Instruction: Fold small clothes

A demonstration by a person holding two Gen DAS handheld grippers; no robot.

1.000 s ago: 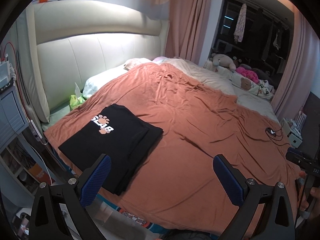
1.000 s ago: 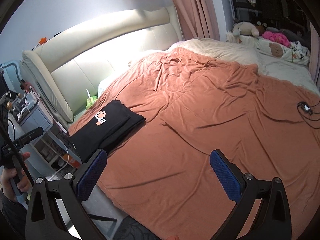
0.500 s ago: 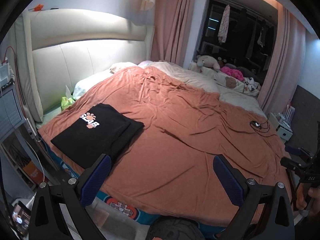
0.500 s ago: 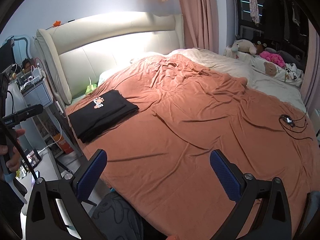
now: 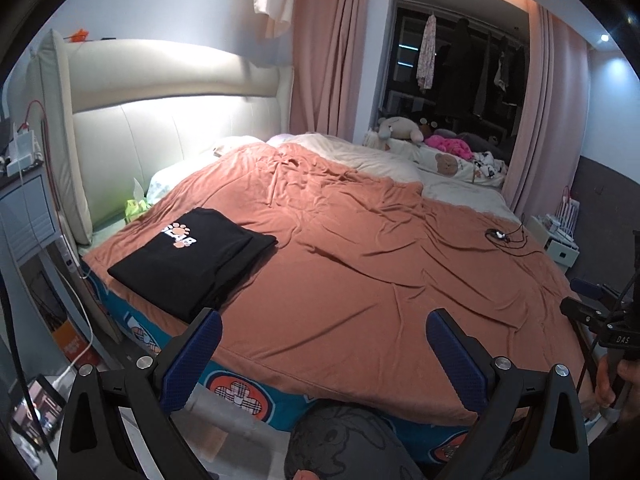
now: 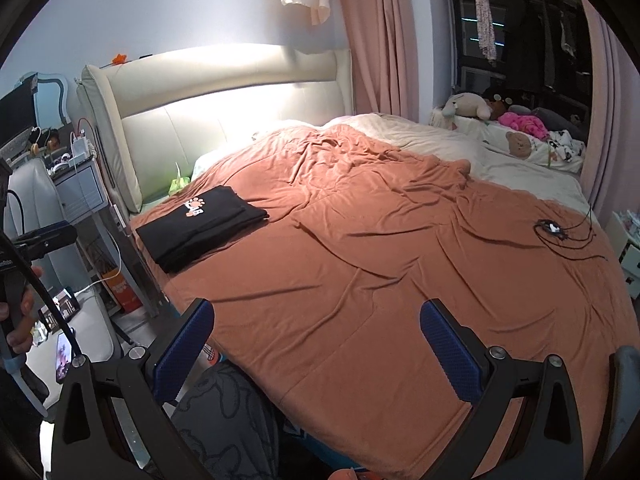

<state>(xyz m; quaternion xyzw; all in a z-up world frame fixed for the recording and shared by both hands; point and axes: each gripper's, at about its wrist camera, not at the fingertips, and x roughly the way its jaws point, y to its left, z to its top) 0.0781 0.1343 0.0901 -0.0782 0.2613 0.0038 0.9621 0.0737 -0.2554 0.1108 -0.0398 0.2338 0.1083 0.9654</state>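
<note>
Both cameras have drawn back and risen since a second ago, so the black folded garment (image 5: 192,260) looks smaller and sits farther from the blue pads, and more of the bed's near edge and the floor shows. The garment itself has not shifted: it lies flat on the orange blanket (image 5: 360,280) at the bed's corner nearest the headboard (image 5: 168,132), toward 10 o'clock in both views, with a paw-print logo face up. Its lettering is too small to read in the right wrist view (image 6: 202,230). How many layers are in the stack cannot be told; only stepped edges show along its right side.

The left gripper (image 5: 320,356) is spread wide with nothing between its pads, held off the bed's near edge. The right gripper (image 6: 316,344) is spread just as wide, also holding nothing. Each gripper's base is cut off by the bottom of the frame.

At 3 o'clock on the blanket lies a small dark cable tangle (image 5: 504,238), its device hard to make out. Soft toys (image 5: 400,130) sit at 1 o'clock against a dark window. A green tissue pack (image 5: 136,206) is wedged beside the pillow. A grey patterned trouser leg (image 5: 340,444) at 6 o'clock is partly hidden behind the gripper arms.
</note>
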